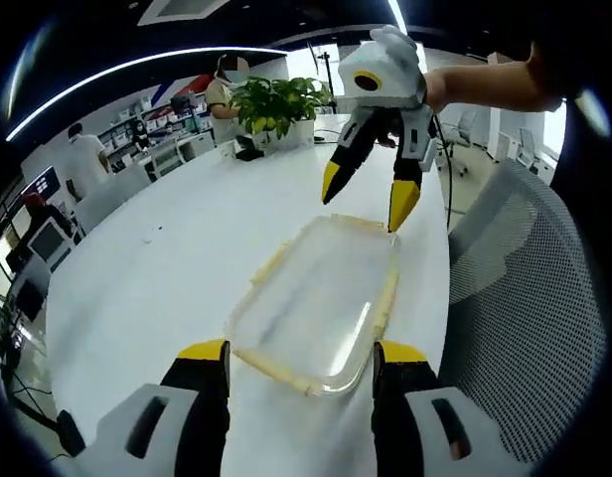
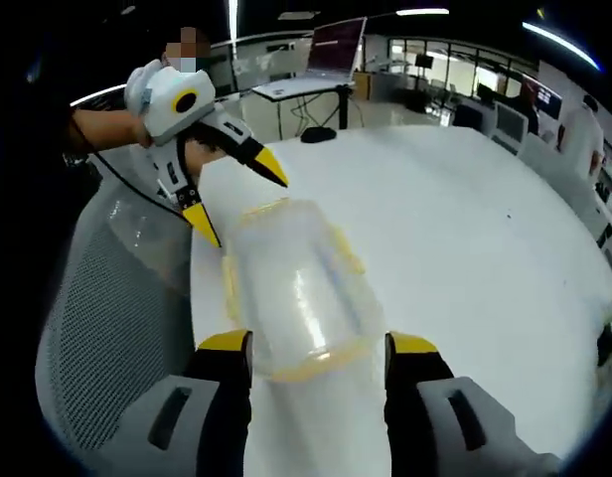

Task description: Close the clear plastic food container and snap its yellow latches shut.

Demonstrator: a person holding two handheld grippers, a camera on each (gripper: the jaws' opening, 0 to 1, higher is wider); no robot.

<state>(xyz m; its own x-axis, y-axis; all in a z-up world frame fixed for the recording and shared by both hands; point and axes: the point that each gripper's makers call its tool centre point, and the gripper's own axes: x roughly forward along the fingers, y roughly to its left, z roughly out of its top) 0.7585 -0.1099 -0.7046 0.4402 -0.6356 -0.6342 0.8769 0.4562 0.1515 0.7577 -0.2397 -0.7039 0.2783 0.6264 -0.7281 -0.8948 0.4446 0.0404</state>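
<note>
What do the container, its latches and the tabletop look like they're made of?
Container: clear plastic by the look, glossy; the table shows through it and a light streak glints on the lid. Latches: pale yellow, opaque, likely plastic too, duller. Table: smooth white surface with soft reflections, probably laminate, though the pictures can't settle that. Each tool, left and right, has its jaws spread wide at one end of the container.

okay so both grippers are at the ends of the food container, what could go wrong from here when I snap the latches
The clear container sits close to the white table edge beside the mesh chair; a hard push could slide it off. Both the left gripper and right gripper stand open astride its ends, so a jaw may slip off the yellow latches.
</note>
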